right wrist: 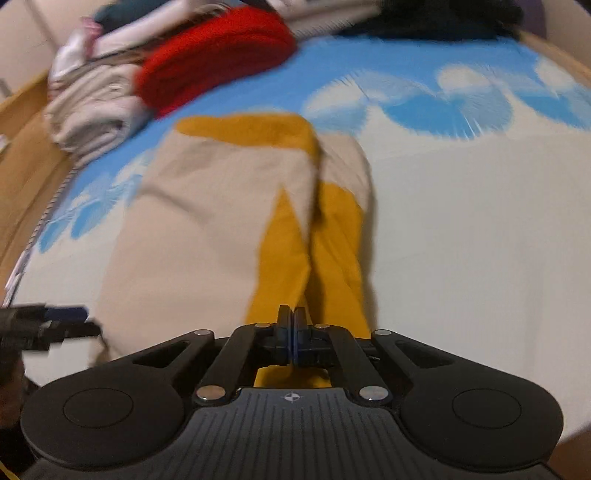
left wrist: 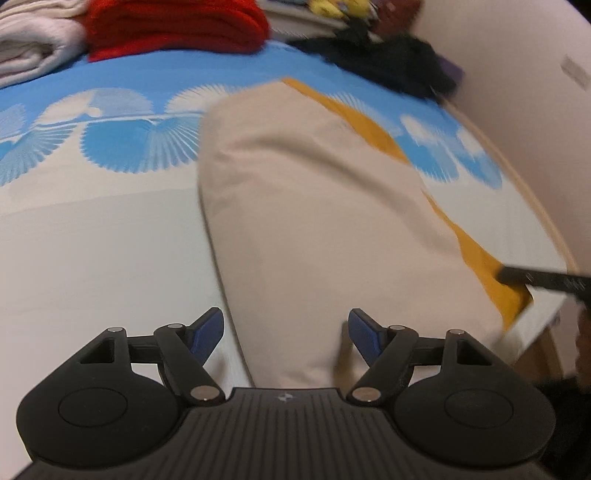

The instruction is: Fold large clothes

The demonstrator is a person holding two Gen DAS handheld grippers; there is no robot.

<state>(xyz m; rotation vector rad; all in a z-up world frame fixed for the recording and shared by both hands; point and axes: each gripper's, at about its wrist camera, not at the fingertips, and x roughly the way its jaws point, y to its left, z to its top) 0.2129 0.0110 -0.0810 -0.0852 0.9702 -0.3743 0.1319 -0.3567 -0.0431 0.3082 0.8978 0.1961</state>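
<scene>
A large beige and mustard-yellow garment (left wrist: 317,206) lies partly folded on the bed; it also shows in the right wrist view (right wrist: 207,221). My left gripper (left wrist: 286,332) is open, its blue fingertips either side of the garment's near beige edge, holding nothing. My right gripper (right wrist: 293,325) is shut on a yellow part of the garment (right wrist: 291,258) at its near end. The right gripper's finger shows at the right edge of the left wrist view (left wrist: 543,280), on the yellow edge. The left gripper shows at the left of the right wrist view (right wrist: 66,321).
The bed sheet (left wrist: 110,240) is white with blue fan shapes. A red folded garment (left wrist: 177,29) and a pale folded stack (left wrist: 33,44) lie at the far left. Dark clothes (left wrist: 388,59) lie at the far right by the wall. The bed's wooden edge (left wrist: 546,229) runs along the right.
</scene>
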